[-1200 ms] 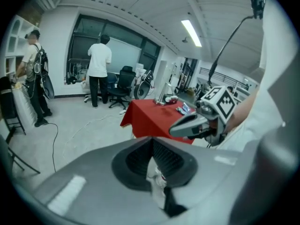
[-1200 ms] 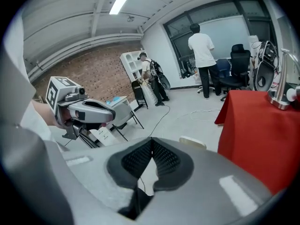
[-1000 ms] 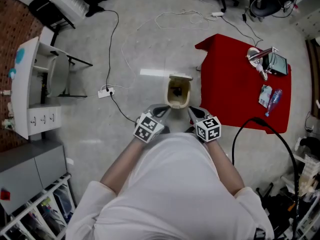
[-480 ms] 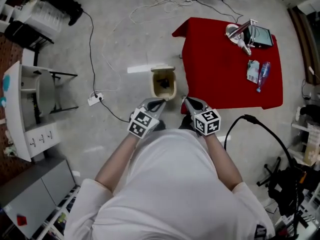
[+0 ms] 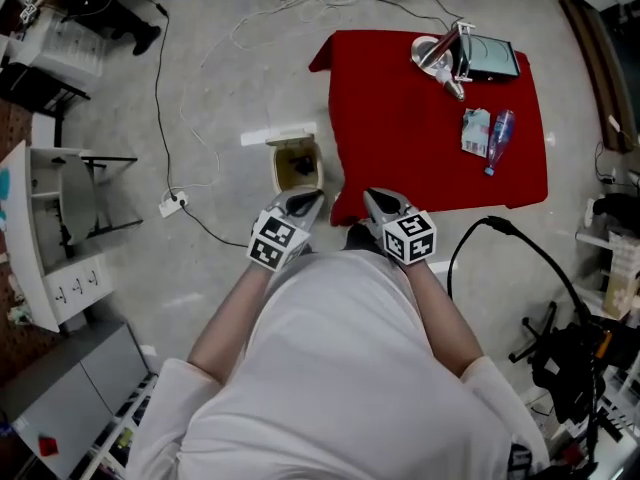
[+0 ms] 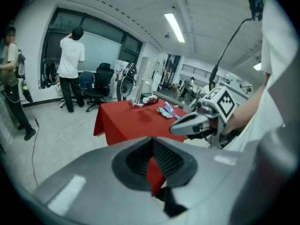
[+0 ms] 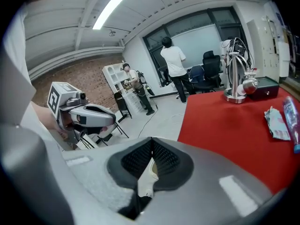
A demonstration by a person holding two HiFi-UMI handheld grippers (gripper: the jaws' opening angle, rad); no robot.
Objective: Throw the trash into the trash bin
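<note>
A beige open trash bin (image 5: 296,164) stands on the floor beside the red table (image 5: 400,118). A crumpled wrapper (image 5: 474,131) and a plastic bottle (image 5: 497,134) lie on the table's right part; the right gripper view shows the wrapper (image 7: 276,120) and the bottle (image 7: 291,121) too. My left gripper (image 5: 305,201) hangs just below the bin, jaws shut and empty. My right gripper (image 5: 376,200) hovers at the table's near left corner, also shut with nothing in it. Each gripper view shows the other gripper: the right gripper (image 6: 187,124) and the left gripper (image 7: 89,116).
A metal stand (image 5: 440,52) and a black box (image 5: 488,58) sit at the table's far end. Cables and a power strip (image 5: 170,205) cross the floor at left. A white shelf unit (image 5: 45,233) stands far left, a black hose (image 5: 500,230) at right. People stand by the windows.
The whole view has swung rightward: the bin and the red table have slid left and nearer in the head view. Both grippers travelled along with it, still shut and side by side.
</note>
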